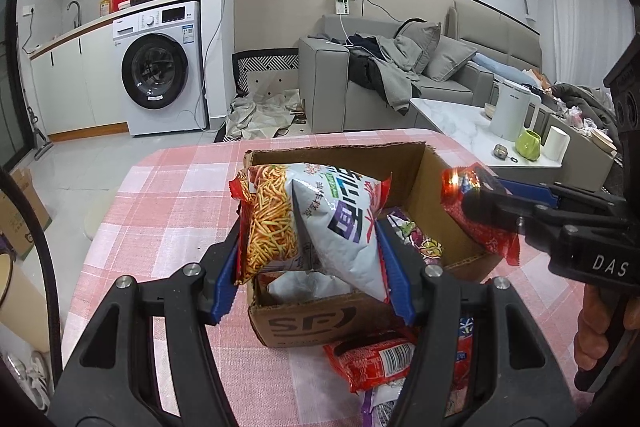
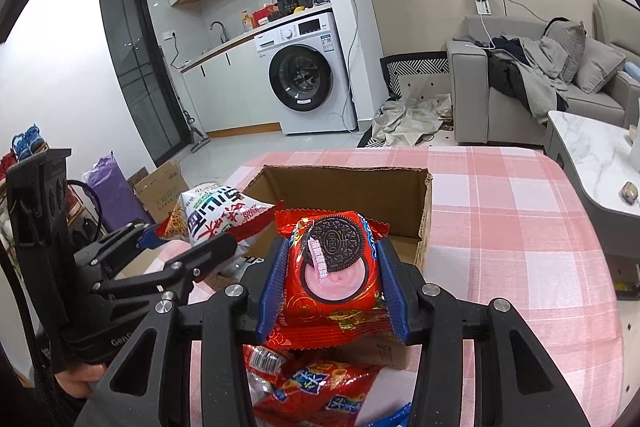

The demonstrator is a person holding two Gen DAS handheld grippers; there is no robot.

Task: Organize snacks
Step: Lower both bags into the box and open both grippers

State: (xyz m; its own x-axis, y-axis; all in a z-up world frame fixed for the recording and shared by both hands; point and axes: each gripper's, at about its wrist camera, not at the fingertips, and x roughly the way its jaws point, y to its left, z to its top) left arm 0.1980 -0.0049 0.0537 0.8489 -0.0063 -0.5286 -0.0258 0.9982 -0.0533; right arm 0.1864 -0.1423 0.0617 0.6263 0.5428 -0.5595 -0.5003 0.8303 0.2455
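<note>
above the cardboard box [image 1: 420, 183], my left gripper [image 1: 310, 259] clamps a noodle snack bag [image 1: 320, 223]; my right gripper [image 2: 332, 267] clamps an oreo packet [image 2: 332, 267]. packing step: next, lower and release both inside.

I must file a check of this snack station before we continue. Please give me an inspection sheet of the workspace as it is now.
Surface: table with pink checked cloth.
Job's things: open cardboard box already holding packets; noodle snack bag and red Oreo packet held over it.
Clutter: loose red packets on the cloth in front of the box.
Grippers: left gripper shut on the noodle snack bag; right gripper shut on the red Oreo packet.
Cables: blue cable hanging beside the washing machine.
Surroundings: sofa with clothes, marble side table.
</note>
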